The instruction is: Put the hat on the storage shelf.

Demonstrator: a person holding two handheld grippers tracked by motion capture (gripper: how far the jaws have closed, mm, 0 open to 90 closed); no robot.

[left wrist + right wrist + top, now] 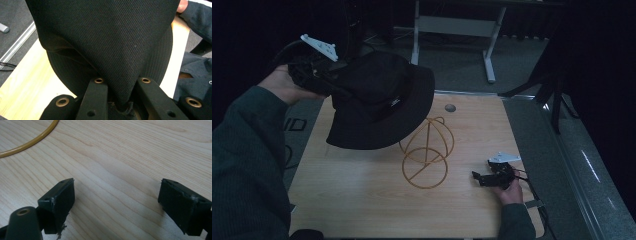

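Left gripper [329, 82]: raised above the table's far left corner in the person's left hand [282, 85], its jaws clamped on a fold of the black bucket hat [379, 100]; in the left gripper view the twill cloth is pinched between the two black jaws and spreads upward from them.
Black bucket hat: hanging in the air from that grip, tilted, brim toward the table, a small label on its side; it overlaps the upper left part of the wire stand in the high view.
Right gripper [476, 177]: low over the near right part of the table, in the person's right hand [510, 190]; jaws wide apart with only bare wood between them.
Wire stand [427, 152]: a yellow-brown frame of rings and hoops, standing mid-table, well apart from the right gripper; one arc of it crosses the top left of the right gripper view.
Table [362, 200]: light wood, with a round grey insert [450, 107] near the far edge.
Sleeves: dark green, on both forearms.
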